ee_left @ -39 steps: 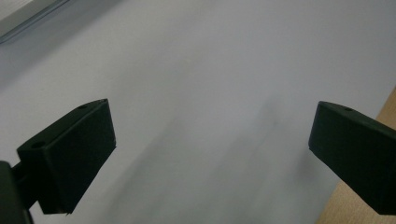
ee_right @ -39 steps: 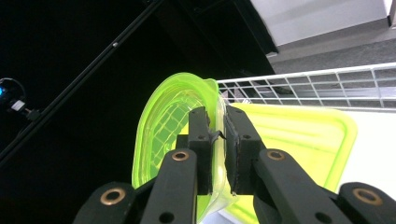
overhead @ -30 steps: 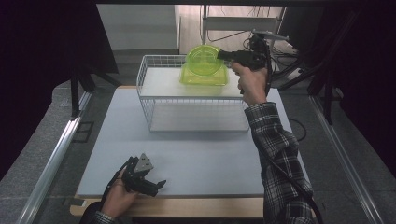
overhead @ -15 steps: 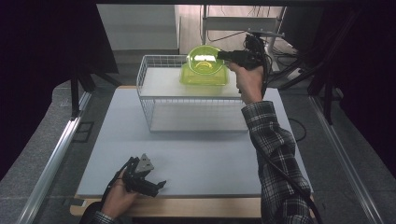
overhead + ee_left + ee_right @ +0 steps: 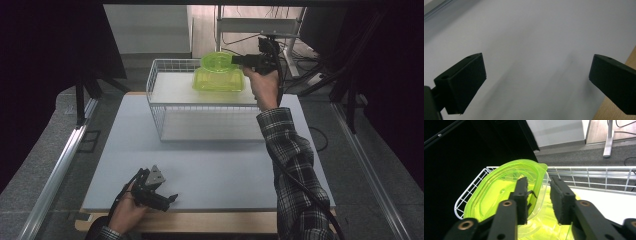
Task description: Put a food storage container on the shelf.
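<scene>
A lime-green see-through box (image 5: 218,82) (image 5: 549,225) sits in the back right of a white wire basket (image 5: 165,107) (image 5: 586,173). Its green lid (image 5: 218,61) (image 5: 499,192) leans tilted on top of the box. My right gripper (image 5: 236,60) (image 5: 539,181) is level at the lid's right rim. Its jaws have just been opening, and the rim stands between the pads with a gap on each side. My left gripper (image 5: 170,199) (image 5: 537,67) rests at the table's near left edge, jaws wide apart over bare tabletop with nothing between them.
The basket stands at the back middle of the pale grey table (image 5: 225,165). A wooden strip (image 5: 225,220) runs along the near edge. Metal rails (image 5: 60,165) flank the table, and cables and a desk frame (image 5: 295,30) lie behind the basket.
The right gripper's jaws have parted off the lid's rim, and the lid has settled a little flatter on the box. The left hand has stayed put.
</scene>
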A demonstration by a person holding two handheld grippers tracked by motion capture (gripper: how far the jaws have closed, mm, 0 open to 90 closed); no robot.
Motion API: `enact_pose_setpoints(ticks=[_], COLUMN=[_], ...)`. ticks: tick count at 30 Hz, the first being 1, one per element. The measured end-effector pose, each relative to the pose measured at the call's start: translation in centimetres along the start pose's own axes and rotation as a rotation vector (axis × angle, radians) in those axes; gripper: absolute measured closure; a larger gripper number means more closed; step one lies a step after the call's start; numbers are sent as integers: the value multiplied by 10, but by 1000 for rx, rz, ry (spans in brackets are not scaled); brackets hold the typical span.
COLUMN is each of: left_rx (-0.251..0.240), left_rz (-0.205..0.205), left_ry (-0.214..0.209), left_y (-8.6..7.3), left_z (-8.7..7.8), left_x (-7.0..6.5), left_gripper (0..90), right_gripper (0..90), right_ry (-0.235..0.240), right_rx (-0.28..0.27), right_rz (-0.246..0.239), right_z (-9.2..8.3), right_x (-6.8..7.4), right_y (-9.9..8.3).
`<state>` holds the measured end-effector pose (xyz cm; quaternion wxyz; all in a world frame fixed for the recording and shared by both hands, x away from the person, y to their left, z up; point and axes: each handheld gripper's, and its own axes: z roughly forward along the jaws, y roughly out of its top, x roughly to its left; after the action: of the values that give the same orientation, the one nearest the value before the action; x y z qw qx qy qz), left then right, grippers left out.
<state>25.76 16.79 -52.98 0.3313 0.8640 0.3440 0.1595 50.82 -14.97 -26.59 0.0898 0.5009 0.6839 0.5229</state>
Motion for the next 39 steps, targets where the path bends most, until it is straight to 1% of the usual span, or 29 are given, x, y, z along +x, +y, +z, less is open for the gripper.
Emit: enact_pose_setpoints(ticks=[3, 7, 9, 14, 21, 28, 31, 36, 39], left_rx=[-6, -8, -6, -4, -5, -11, -11, -7, -6], left_rz=[-5, -7, -7, -6, -8, -12, -13, -6, -6], left_ry=[1, 0, 0, -3, 0, -2, -3, 1, 1], left_y=[0, 0, 0, 0, 0, 0, 0, 0, 0], left_z=[-1, -1, 0, 0, 0, -1, -1, -1, -1], left_x=[0, 1, 1, 0, 0, 1, 0, 1, 0], left_gripper=[8, 8, 8, 8, 8, 7, 7, 7, 7], right_gripper=[551, 452, 409, 318, 239, 177, 148, 102, 85], right_ry=[11, 44, 55, 84, 101, 104, 110, 105, 108], right_rx=[-6, 1, -3, 12, 26, 45, 50, 63, 62], right_rz=[-12, -20, -26, -52, -99, -155, -177, -234, -249], right_z=[-3, -7, -9, -16, -25, -33, -36, -39, -41], right_x=[-1, -3, -5, -7, -6, -5, -4, -1, -1], right_y=[1, 0, -1, -5, -11, -21, -27, -38, -44])
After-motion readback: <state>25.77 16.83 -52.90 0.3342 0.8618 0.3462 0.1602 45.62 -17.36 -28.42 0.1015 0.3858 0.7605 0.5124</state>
